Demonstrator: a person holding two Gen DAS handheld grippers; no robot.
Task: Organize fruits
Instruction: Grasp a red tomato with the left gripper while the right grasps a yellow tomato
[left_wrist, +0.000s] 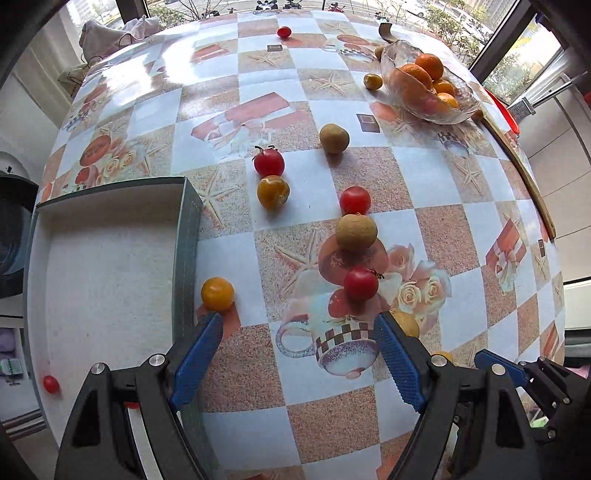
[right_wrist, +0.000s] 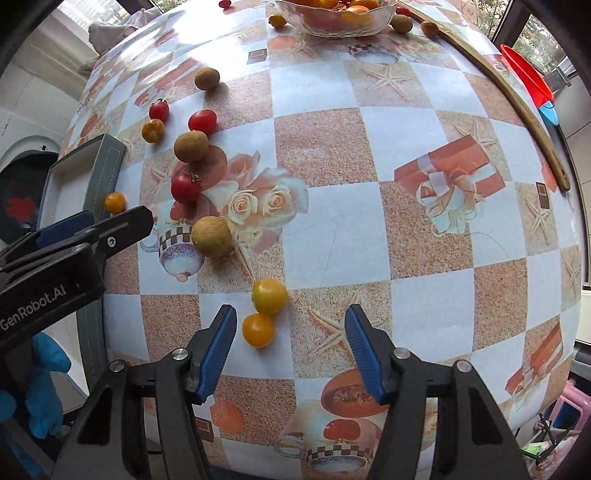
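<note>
Hovering over the tablecloth (right_wrist: 369, 155), both hand-held grippers gape empty: left (left_wrist: 299, 325), right (right_wrist: 290, 314) beside 2 yellow tomatoes (right_wrist: 258, 329).

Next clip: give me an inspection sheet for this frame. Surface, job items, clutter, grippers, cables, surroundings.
Surface: table under a checked, printed cloth.
Job's things: red tomatoes, yellow tomatoes and brown round fruits lie loose; glass bowl holds oranges; tray holds one red tomato.
Clutter: wooden strip along the far edge; red scoop.
Grippers: left gripper and right gripper both open, nothing between the jaws.
Cables: nothing seen.
Surroundings: windows; a blue-gloved hand.
</note>
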